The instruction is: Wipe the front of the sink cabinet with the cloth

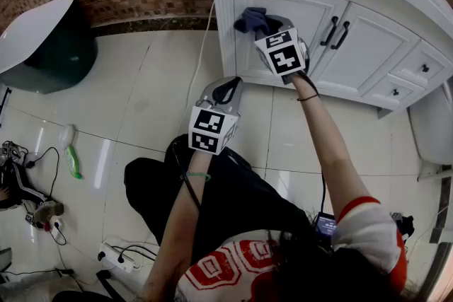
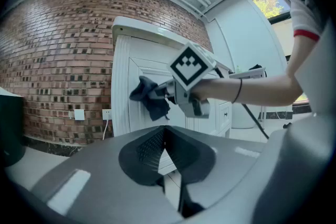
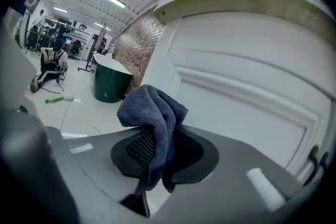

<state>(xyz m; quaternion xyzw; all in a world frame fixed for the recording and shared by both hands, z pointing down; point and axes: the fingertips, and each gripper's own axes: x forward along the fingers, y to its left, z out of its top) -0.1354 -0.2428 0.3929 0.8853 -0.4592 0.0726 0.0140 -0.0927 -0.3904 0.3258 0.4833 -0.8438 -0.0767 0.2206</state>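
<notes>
The white sink cabinet [image 1: 368, 46] stands at the top right of the head view, against a brick wall. My right gripper [image 1: 265, 25] is shut on a dark blue cloth [image 1: 250, 16] and holds it against the upper left corner of the left door [image 1: 301, 7]. The right gripper view shows the cloth [image 3: 152, 110] bunched between the jaws, close to the door panel [image 3: 252, 113]. My left gripper [image 1: 230, 85] hangs lower, over the floor tiles in front of the cabinet, shut with nothing in it. From the left gripper view, the cloth [image 2: 149, 94] and the right gripper [image 2: 163, 91] sit ahead at the door.
Black handles [image 1: 333, 30] sit on the cabinet doors, with drawers [image 1: 423, 68] further right. A white-topped dark green tub [image 1: 49, 46] stands at the left. A green bottle [image 1: 71, 159], cables and a power strip [image 1: 117, 258] lie on the floor. A white toilet [image 1: 432, 124] is at the right edge.
</notes>
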